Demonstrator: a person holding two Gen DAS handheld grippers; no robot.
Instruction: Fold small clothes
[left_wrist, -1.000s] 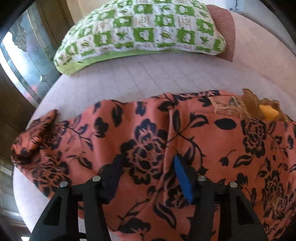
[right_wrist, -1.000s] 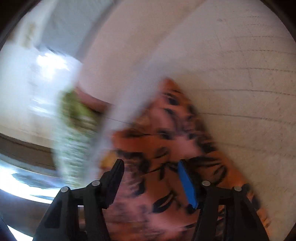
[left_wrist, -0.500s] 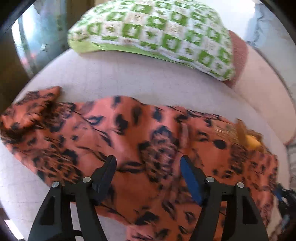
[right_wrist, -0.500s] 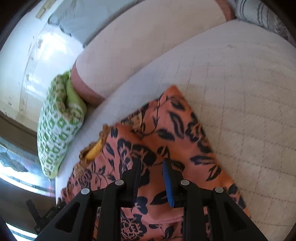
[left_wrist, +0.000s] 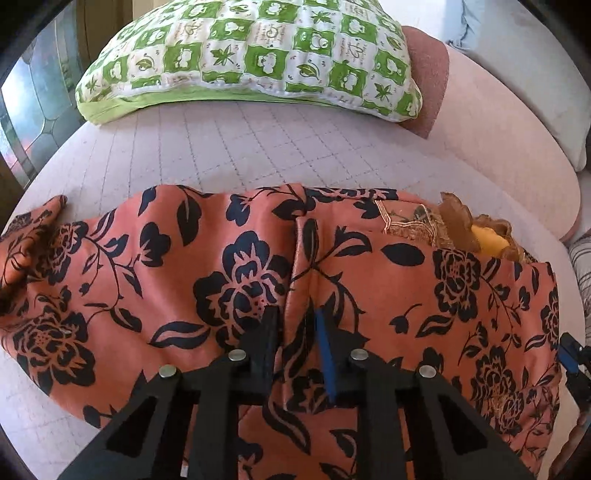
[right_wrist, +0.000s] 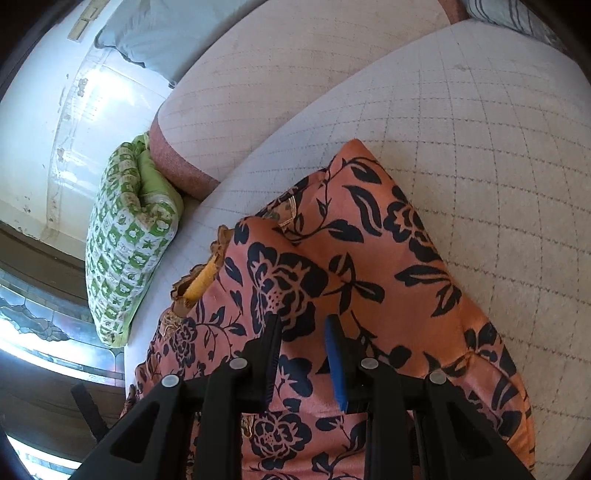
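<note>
- One orange flowered garment (left_wrist: 369, 280) lies on the sofa, its length running crosswise under both hand-held grippers.
- Left hand-held gripper (left_wrist: 293, 321) closing, seemingly pinching a fabric ridge.
- Right hand-held gripper (right_wrist: 303, 332) clenched on cloth.

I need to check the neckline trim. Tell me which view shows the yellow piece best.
The right wrist view: the yellow piece lies there at full length. In the left wrist view, brown trim covers part of it.
</note>
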